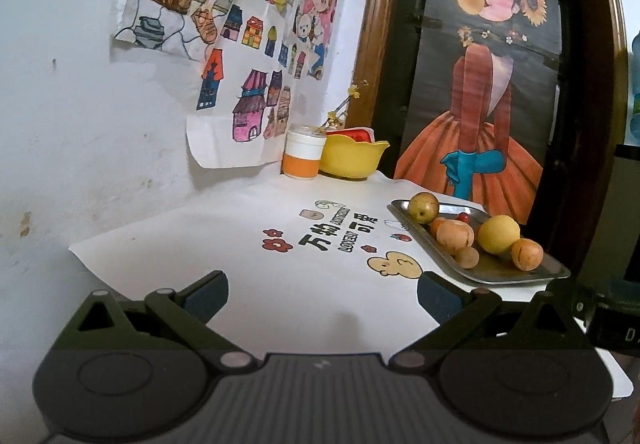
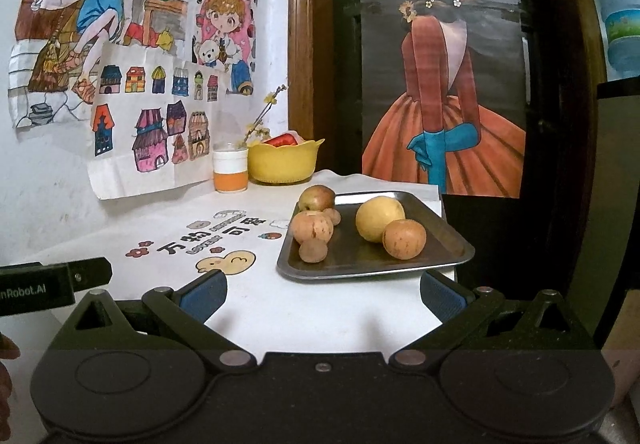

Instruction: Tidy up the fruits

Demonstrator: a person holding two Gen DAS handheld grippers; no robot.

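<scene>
**Fruit tray lies ahead of both claws; right claw is the nearer**

State of claws: the left claw (image 1: 322,296) stands wide, nothing between its pads. The right claw (image 2: 323,294) also stands wide and holds nothing. Both hover low over the white desk (image 1: 240,256).

Location of task items: the fruits lie together on a metal tray (image 2: 448,244). From the right claw, the tray sits just ahead and slightly right, its near rim close to the right-hand pad. From the left claw, the same tray (image 1: 516,276) lies ahead and well to the right, its long axis running away from the claw. Judgement: the right claw is the better placed for any reach to the tray.

On the tray: a yellow fruit (image 2: 380,218), a brown round fruit (image 2: 404,239) touching it in front, and a reddish apple (image 2: 317,198) at the far-left corner.

A yellow bowl (image 2: 284,161) stands far ahead, beyond the tray.

View differences: the left wrist view shows a small red fruit (image 1: 463,217) that the right wrist view does not show. Whether the fruits on the tray are sorted or awaiting sorting cannot be told.
</scene>
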